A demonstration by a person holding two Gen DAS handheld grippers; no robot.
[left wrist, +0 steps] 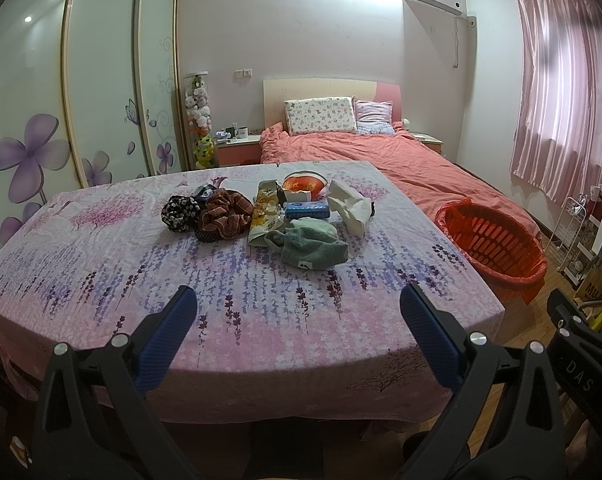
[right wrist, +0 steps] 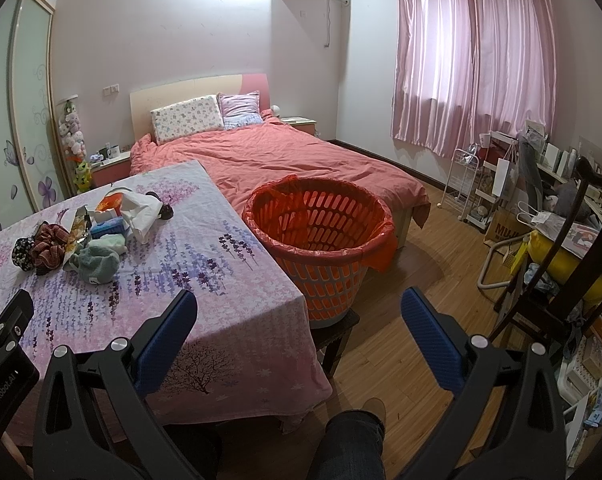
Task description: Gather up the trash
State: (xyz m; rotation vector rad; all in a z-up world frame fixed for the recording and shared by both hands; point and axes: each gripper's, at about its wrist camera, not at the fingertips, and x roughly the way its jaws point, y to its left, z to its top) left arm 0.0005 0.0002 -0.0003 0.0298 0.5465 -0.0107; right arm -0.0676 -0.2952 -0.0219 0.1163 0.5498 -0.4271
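A pile lies mid-table on the floral cloth (left wrist: 261, 320): a yellow snack bag (left wrist: 263, 212), a blue tissue pack (left wrist: 307, 210), crumpled white paper (left wrist: 351, 206), a red-orange bowl-like wrapper (left wrist: 303, 186), a green hat (left wrist: 315, 244), a plaid scrunchie (left wrist: 223, 214) and a black floral scrunchie (left wrist: 179, 210). An orange basket (right wrist: 321, 236) lined with a red bag stands on a stool right of the table, also in the left wrist view (left wrist: 493, 240). My left gripper (left wrist: 299, 312) is open and empty over the table's near edge. My right gripper (right wrist: 299, 316) is open and empty near the table's right corner.
A bed (right wrist: 293, 156) with a coral cover stands behind the table and basket. A wardrobe (left wrist: 101, 80) lines the left wall. A dark chair (right wrist: 561, 272), white rack (right wrist: 467, 176) and cluttered bags stand at the right. The person's leg (right wrist: 349, 440) is below, on wooden floor.
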